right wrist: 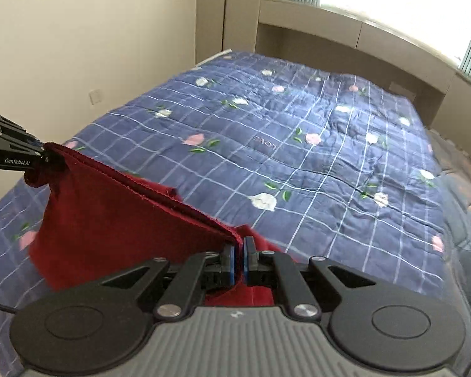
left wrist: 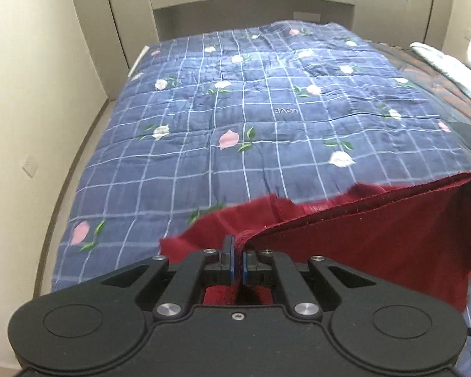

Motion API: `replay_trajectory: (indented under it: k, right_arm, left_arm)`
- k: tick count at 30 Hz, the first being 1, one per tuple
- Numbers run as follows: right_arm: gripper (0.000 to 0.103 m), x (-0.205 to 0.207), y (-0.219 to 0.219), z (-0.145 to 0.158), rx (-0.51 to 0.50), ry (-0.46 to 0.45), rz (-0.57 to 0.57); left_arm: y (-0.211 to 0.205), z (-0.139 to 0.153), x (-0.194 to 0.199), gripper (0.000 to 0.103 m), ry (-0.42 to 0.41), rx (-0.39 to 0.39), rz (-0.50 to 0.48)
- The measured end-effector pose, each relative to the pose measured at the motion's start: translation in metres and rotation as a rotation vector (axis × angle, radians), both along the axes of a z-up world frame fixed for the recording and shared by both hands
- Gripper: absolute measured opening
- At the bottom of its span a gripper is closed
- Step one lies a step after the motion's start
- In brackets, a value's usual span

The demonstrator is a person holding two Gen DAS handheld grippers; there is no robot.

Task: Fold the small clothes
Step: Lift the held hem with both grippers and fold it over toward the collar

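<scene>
A dark red garment [left wrist: 376, 235] hangs stretched between my two grippers, lifted above the bed. My left gripper [left wrist: 238, 245] is shut on one end of its top edge. My right gripper [right wrist: 239, 245] is shut on the other end of that edge. In the right wrist view the red garment [right wrist: 110, 220] runs up to the left, where the left gripper [right wrist: 44, 154] pinches its far corner. The cloth droops below the taut edge, and a loose flap trails toward the bed.
The bed is covered by a blue checked quilt [left wrist: 235, 119] with pink and white flowers. A cream wall [left wrist: 31, 94] runs along the left side. A window ledge [right wrist: 345, 31] stands behind the bed. Other bedding [left wrist: 449, 62] lies at the far right.
</scene>
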State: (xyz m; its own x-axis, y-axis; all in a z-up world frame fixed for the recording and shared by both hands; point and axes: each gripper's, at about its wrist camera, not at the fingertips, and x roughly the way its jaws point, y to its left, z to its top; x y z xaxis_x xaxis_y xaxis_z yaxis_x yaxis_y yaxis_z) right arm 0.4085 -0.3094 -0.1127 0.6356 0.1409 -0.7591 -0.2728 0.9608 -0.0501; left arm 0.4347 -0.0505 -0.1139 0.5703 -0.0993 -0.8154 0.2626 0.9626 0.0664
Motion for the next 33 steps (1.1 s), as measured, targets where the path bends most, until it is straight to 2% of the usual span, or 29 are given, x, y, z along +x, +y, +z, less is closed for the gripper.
replay_trajectory:
  k: [5,11,12,13,14,15,16,17,18,20,22,26,30,33]
  right_arm:
    - [0.006,0.054,-0.02,-0.051,0.009,0.054,0.011]
    - [0.007,0.083,-0.034,-0.098,0.033,0.113,0.013]
    - [0.013,0.086,-0.036,-0.103,0.04,0.122,0.008]
    - [0.024,0.087,-0.038,-0.106,0.044,0.128,0.001]
    - [0.031,0.087,-0.04,-0.107,0.049,0.129,-0.009]
    - [0.046,0.086,-0.042,-0.108,0.053,0.128,-0.02]
    - [0.057,0.085,-0.045,-0.109,0.062,0.128,-0.029]
    - [0.062,0.086,-0.048,-0.108,0.07,0.125,-0.038]
    - [0.071,0.086,-0.05,-0.107,0.075,0.121,-0.05]
    - [0.077,0.082,-0.057,-0.102,0.081,0.096,-0.076]
    - [0.09,0.079,-0.061,-0.099,0.071,0.069,-0.113]
    - [0.097,0.067,-0.071,-0.089,0.119,0.041,-0.133]
    - [0.101,0.041,-0.064,-0.09,0.114,0.059,-0.051]
    - [0.103,0.023,-0.054,-0.101,0.092,0.117,0.002]
  left_arm:
    - [-0.018,-0.046,0.059,0.004,0.052,0.021,0.003]
    - [-0.024,-0.096,0.103,0.006,0.139,-0.005,0.03]
    - [-0.024,-0.103,0.108,0.008,0.151,-0.014,0.044]
    - [-0.022,-0.107,0.111,0.016,0.16,-0.024,0.057]
    - [-0.02,-0.11,0.113,0.028,0.169,-0.038,0.072]
    - [-0.017,-0.113,0.115,0.036,0.181,-0.048,0.086]
    - [-0.014,-0.115,0.118,0.054,0.198,-0.059,0.101]
    - [-0.011,-0.117,0.119,0.06,0.212,-0.07,0.121]
    - [-0.008,-0.116,0.119,0.06,0.217,-0.08,0.14]
    - [-0.002,-0.115,0.119,0.062,0.224,-0.106,0.156]
    - [0.004,-0.112,0.118,0.071,0.219,-0.12,0.178]
    - [0.015,-0.101,0.11,0.084,0.174,-0.121,0.2]
    - [0.023,-0.091,0.098,0.086,0.143,-0.109,0.191]
    - [0.026,-0.092,0.087,0.091,0.126,-0.113,0.192]
